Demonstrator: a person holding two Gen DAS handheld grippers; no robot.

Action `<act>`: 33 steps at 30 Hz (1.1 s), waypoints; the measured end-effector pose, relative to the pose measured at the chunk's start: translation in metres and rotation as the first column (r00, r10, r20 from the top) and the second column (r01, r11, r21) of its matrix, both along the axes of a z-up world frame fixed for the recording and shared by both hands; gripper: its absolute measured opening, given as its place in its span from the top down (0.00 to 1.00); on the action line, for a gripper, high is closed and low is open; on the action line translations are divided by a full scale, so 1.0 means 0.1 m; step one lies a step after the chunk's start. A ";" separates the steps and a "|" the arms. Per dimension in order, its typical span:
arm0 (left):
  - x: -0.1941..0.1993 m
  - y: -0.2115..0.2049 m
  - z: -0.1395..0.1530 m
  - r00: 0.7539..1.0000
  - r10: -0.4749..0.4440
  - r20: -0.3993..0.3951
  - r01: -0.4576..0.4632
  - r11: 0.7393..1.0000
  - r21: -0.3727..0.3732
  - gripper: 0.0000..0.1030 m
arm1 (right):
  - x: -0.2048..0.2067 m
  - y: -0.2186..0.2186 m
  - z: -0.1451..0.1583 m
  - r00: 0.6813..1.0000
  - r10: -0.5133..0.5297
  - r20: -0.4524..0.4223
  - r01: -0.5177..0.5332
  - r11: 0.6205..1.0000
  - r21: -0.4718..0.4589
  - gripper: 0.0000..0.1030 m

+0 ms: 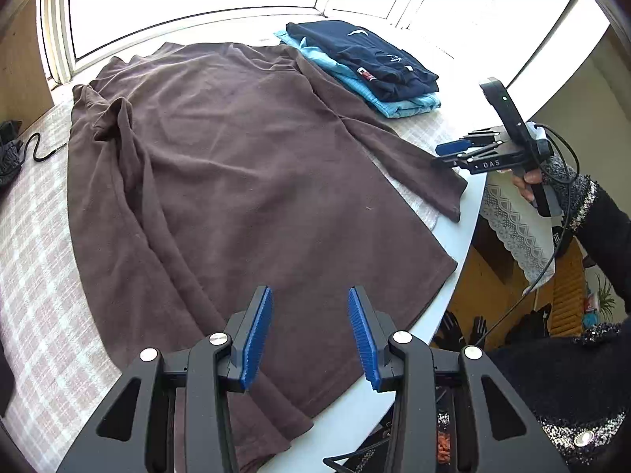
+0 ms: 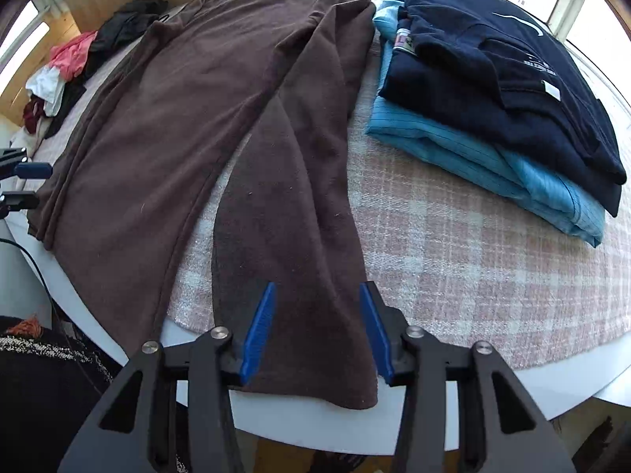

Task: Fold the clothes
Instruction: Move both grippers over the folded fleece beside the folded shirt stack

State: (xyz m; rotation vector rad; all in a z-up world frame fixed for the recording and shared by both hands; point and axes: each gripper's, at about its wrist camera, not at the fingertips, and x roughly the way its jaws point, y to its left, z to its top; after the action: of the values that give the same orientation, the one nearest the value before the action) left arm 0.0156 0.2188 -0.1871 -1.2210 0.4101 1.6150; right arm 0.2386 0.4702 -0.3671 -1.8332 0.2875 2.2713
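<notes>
Hovering left gripper (image 1: 309, 331) and right gripper (image 2: 317, 327), both part-open and empty, over the brown shirt (image 1: 244, 149) lying flat on the table (image 1: 453, 295), right one straddling the sleeve cuff (image 2: 335, 386), and probably dealing with soft, light, floppy fabric, so best pinching right at that edge.

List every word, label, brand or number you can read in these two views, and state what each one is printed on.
"DAS": white letters on the black body of the right gripper.
White print and a small white tag on the navy folded top: too small and blurred to read.
Striped label beside the navy top's collar: unreadable.
Nothing else bears text.
</notes>
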 end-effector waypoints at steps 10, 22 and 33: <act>0.55 1.17 -0.26 0.998 -0.029 0.050 0.031 0.999 -0.041 0.63 | 0.16 0.41 -0.41 0.988 0.039 -0.152 -0.059 0.990 -0.126 0.96; 0.99 2.05 -0.18 0.988 -0.141 0.060 0.141 0.990 -0.010 0.63 | 0.43 0.63 -1.65 0.983 -0.156 -0.099 0.134 0.971 -0.198 0.85; 1.62 3.27 -0.30 0.857 -0.468 -0.214 0.451 0.883 -0.128 0.61 | 0.80 0.63 -2.13 0.911 -0.362 -0.199 0.321 0.923 -0.212 0.82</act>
State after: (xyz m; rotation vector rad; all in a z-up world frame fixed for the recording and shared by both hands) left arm 0.1780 0.5455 -0.2167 -0.8899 0.8566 1.3345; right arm 0.3184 0.5328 -0.5798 -1.4383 0.8058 2.2619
